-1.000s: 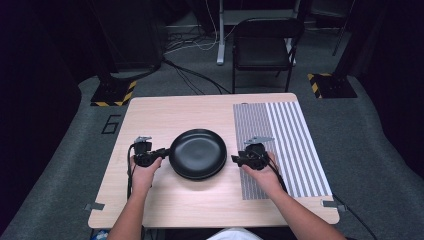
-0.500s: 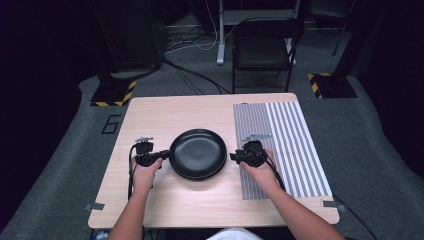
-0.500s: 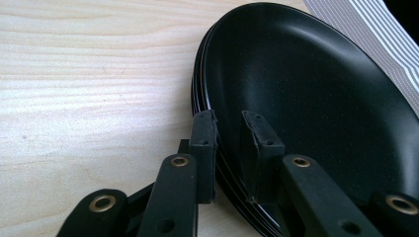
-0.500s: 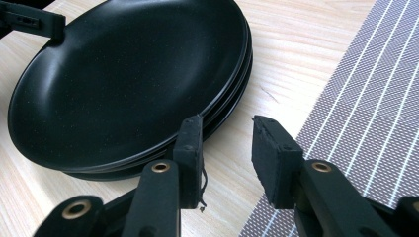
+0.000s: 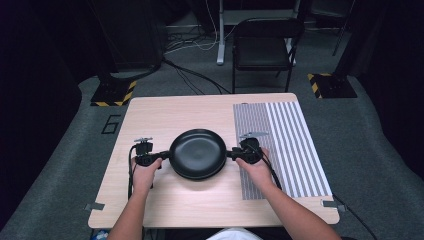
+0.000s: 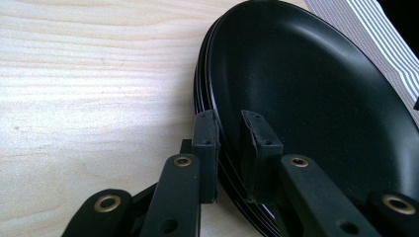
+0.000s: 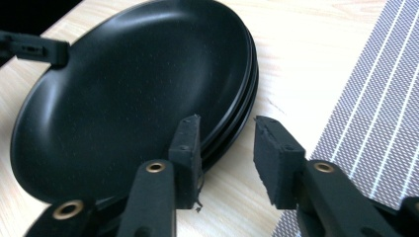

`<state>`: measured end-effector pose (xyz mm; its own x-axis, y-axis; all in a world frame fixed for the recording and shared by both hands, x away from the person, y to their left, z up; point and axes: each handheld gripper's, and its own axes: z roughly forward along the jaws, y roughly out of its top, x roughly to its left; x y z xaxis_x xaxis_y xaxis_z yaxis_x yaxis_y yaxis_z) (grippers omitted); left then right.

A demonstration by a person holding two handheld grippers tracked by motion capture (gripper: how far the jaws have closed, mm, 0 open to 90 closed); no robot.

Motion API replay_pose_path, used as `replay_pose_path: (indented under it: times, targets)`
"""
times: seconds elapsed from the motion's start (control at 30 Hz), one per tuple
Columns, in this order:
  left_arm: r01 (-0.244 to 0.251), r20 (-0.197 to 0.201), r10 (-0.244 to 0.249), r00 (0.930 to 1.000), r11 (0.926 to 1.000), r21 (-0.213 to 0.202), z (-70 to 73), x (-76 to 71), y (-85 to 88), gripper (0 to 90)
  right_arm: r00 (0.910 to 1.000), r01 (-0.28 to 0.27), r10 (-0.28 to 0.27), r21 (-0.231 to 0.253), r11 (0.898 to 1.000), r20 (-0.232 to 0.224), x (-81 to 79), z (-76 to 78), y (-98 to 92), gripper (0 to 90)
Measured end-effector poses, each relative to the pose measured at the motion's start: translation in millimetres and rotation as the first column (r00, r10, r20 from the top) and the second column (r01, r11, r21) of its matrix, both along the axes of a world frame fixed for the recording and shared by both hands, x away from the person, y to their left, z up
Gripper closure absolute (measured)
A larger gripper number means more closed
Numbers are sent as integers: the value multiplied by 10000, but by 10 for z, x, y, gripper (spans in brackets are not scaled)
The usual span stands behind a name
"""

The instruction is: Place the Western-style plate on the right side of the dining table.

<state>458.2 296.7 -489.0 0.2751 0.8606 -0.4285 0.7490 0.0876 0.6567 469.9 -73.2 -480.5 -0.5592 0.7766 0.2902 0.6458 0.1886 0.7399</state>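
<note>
On the wooden table (image 5: pixel 165 112) stands one stack of black plates (image 5: pixel 198 153). In the gripper views three rims can be counted, one upon the other, so there are three plates. The stack is in the middle of the table, somewhat nearer to the front edge, and just beside the left edge of the one striped placemat (image 5: pixel 290 145), which covers the right part of the table.

There are two grippers, one in each hand. The left gripper (image 6: pixel 228 148) is clamped on the left rim of the stack, one jaw on the inside and one on the outside. The right gripper (image 7: pixel 228 153) is at the right rim: one jaw lies against the plates, the other stands apart over the bare wood, so the jaws do not clamp it.

One black chair (image 5: pixel 265 47) stands on the floor beyond the far edge.
</note>
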Motion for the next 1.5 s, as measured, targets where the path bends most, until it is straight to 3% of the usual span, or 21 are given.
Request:
replay_pose_path:
  times: [0.07,0.3,0.47,0.6,0.8,0.97,1.13,1.33,1.5]
  targets:
    - [-6,33,6,10000,10000,-10,-4,-2,2,774,9999,19,-15,341,9994,-131,22,0,11,587]
    - [-8,48,8,10000,10000,17,-3,-2,0,774,9995,197,-185,451,9988,-260,67,-31,41,580]
    - [-28,80,27,10000,10000,73,9,-6,-6,779,9967,414,-373,559,9976,-723,103,-88,61,613]
    - [-89,74,89,9999,9999,-111,2,-6,7,793,9926,499,-388,953,9942,-1153,139,-130,50,626]
    - [22,145,-21,9999,10000,-74,10,-14,-22,804,9888,270,-113,1041,9942,-1485,147,-165,95,637]
    - [26,143,-26,9999,10000,22,18,-20,-48,794,9912,162,-77,636,9978,-1319,124,-148,126,635]
    - [-22,111,23,9999,10000,-95,13,-9,-59,790,9849,308,-117,1079,9937,-1729,147,-157,85,653]
    - [106,135,-106,9999,9999,-40,-5,6,-136,767,9822,410,-181,1193,9920,-1869,151,-162,81,646]
    - [187,-133,-191,9997,9994,-276,-68,40,-217,727,9809,714,-455,1325,9886,-1890,157,-129,19,650]
